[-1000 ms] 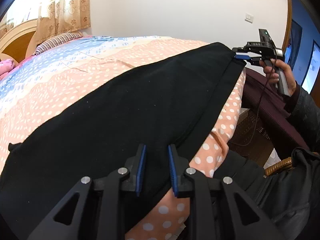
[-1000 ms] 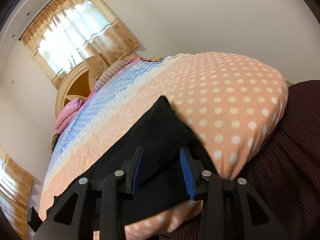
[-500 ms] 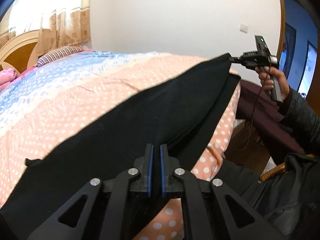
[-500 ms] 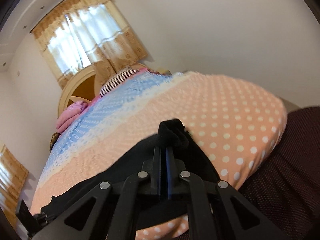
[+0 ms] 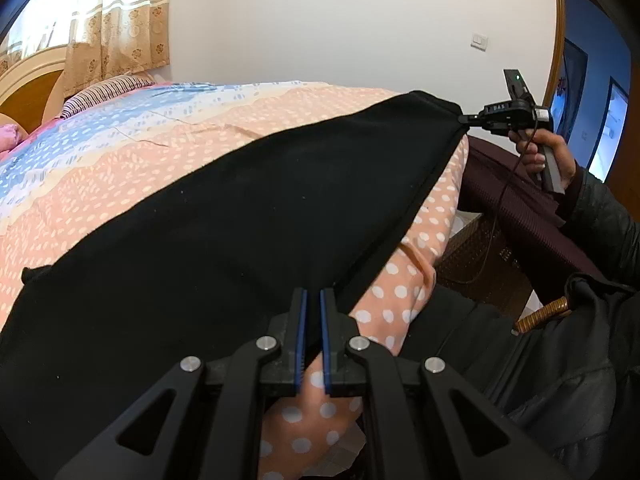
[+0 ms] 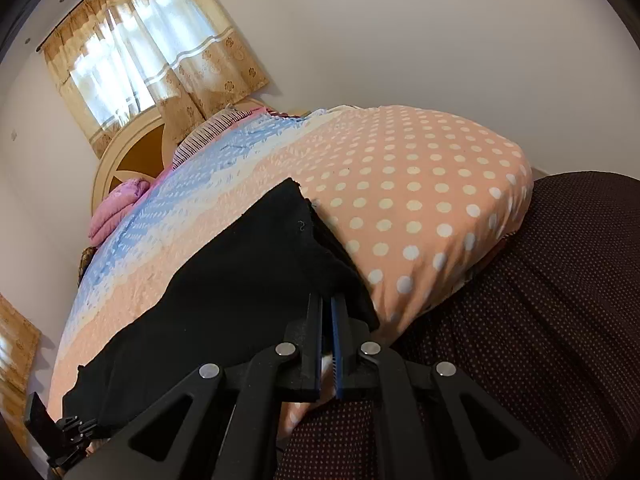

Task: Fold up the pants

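Black pants (image 5: pixel 248 216) lie stretched across the peach polka-dot bedcover (image 5: pixel 120 160). My left gripper (image 5: pixel 313 300) is shut on the pants' near edge and lifts it off the bed. My right gripper (image 6: pixel 327 304) is shut on the far end of the same edge; it shows in the left wrist view (image 5: pixel 464 119), pulling the cloth (image 6: pixel 248 280) taut. In the right wrist view the left gripper (image 6: pixel 74 430) sits at the lower left, at the other end of the pants.
The bed's corner (image 6: pixel 500 184) drops to a dark maroon dotted cover (image 6: pixel 540 320) on the right. A striped pillow (image 5: pixel 104 90) and a pink blanket (image 6: pixel 116 208) lie by the headboard. The person's dark jacket (image 5: pixel 540 380) is close on the right.
Both grippers went from open around the pants' edge to shut on it. They have since lifted the edge, and the cloth is now pulled taut between them.
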`<action>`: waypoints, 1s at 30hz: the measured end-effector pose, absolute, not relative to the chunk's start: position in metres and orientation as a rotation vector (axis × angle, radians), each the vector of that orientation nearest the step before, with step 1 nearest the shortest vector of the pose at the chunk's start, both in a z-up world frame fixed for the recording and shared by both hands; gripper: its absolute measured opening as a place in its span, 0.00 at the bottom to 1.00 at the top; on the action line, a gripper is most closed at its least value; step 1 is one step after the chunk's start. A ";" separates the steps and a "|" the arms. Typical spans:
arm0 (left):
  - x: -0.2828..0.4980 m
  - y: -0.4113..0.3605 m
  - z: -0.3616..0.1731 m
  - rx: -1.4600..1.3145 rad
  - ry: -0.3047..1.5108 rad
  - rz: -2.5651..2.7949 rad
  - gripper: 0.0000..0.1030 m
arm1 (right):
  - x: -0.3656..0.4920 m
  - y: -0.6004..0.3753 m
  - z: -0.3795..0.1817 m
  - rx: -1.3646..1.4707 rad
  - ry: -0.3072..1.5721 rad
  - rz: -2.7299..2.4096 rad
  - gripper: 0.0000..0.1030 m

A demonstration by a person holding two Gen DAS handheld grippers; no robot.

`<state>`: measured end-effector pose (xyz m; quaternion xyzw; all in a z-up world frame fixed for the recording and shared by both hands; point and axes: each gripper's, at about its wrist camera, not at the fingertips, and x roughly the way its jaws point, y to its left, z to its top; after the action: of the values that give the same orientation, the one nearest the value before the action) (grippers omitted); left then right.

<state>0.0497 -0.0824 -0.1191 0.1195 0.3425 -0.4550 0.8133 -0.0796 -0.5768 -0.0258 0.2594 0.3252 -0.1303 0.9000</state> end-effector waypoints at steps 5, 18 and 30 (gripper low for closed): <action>0.050 -0.073 -0.112 0.221 0.716 -0.967 0.07 | -0.089 -0.576 -0.018 0.548 0.629 -0.259 0.04; 0.050 -0.066 -0.124 0.194 0.737 -0.953 0.07 | -0.093 -0.576 -0.022 0.551 0.657 -0.267 0.04; 0.038 -0.060 -0.117 0.208 0.718 -0.977 0.07 | -0.099 -0.567 0.006 0.401 0.597 -0.368 0.40</action>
<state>0.0382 -0.0605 -0.1168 0.0977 0.3366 -0.4581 0.8169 -0.0993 -0.5667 0.0056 0.1950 0.2904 -0.1790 0.9196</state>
